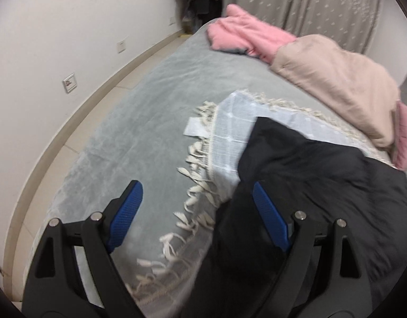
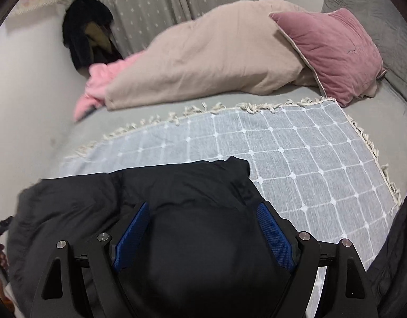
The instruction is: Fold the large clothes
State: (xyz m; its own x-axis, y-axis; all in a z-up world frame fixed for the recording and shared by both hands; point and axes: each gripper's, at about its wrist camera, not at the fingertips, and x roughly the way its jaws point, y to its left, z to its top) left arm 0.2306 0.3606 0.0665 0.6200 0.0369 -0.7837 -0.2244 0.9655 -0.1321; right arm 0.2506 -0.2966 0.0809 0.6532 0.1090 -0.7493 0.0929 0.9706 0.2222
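A large black garment lies on a pale blue checked throw with cream tassels on a grey bed. My left gripper is open above the throw's fringed edge; its right finger is over the garment's left edge, its left finger over the bedsheet. In the right wrist view the black garment is spread on the throw. My right gripper is open, its fingers standing wide over a bulge of the garment.
A beige duvet and a pink pillow lie at the far side of the bed. A pink fleece lies by the duvet. A white wall with sockets and tiled floor run along the bed's left. Curtains hang behind.
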